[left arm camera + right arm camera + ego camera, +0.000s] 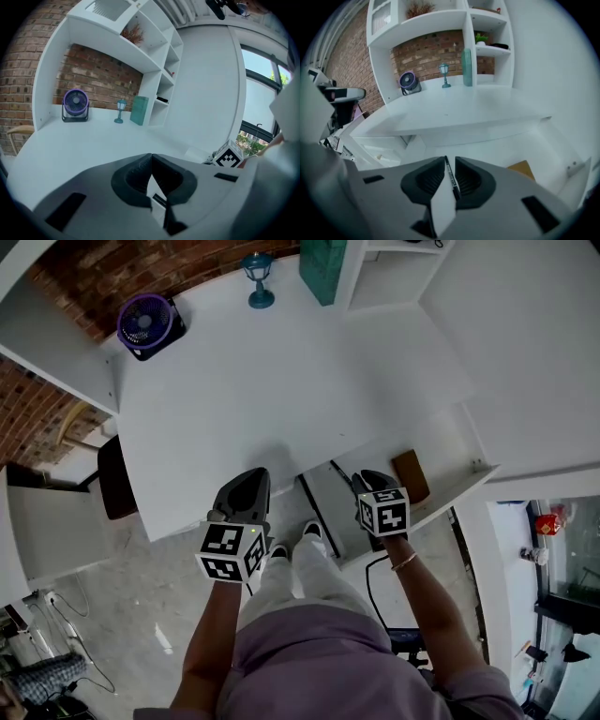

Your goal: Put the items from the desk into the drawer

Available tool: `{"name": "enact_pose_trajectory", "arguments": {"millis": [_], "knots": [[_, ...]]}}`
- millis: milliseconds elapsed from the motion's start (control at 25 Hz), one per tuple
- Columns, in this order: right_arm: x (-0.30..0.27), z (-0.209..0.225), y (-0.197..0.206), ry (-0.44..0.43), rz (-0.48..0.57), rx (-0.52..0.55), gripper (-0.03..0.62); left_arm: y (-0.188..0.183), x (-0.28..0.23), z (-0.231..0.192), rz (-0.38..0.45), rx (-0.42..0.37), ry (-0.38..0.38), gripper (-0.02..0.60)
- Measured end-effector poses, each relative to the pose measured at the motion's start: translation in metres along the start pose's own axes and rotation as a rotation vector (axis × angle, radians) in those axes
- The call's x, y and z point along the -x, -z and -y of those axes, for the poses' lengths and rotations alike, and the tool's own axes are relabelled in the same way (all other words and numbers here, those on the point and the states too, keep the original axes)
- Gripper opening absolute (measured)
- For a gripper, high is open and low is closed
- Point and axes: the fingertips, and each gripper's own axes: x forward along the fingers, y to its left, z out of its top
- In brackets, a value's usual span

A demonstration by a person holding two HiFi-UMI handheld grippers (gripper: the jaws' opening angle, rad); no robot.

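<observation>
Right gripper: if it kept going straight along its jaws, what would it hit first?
Probably the bare white floor of the open drawer; depth is hard to judge. The right gripper is shut on a black pen, and the brown item lies off to its right.

Upper frame: one purple fan (145,324), one teal lantern (258,279), one teal box (323,268). Elsewhere: one drawer (441,451), one brown flat item (411,476), one black pen (450,177).
</observation>
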Motion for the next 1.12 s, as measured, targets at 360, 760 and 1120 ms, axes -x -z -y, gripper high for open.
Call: {"name": "enact_pose_trajectory", "arguments": {"millis": [360,760,1120], "knots": [[0.060,-0.001,-0.022,0.026,0.149,-0.056,0.028,-0.010,-0.011,0.023,0.011,-0.041,0.082,0.000],[0.113,-0.012,-0.033,0.034,0.284,-0.119,0.004,-0.006,-0.013,0.038,-0.008,-0.074,0.136,0.000],[0.153,-0.024,-0.051,0.035,0.412,-0.143,0.003,-0.004,-0.014,0.045,-0.015,-0.090,0.168,0.000]]}}
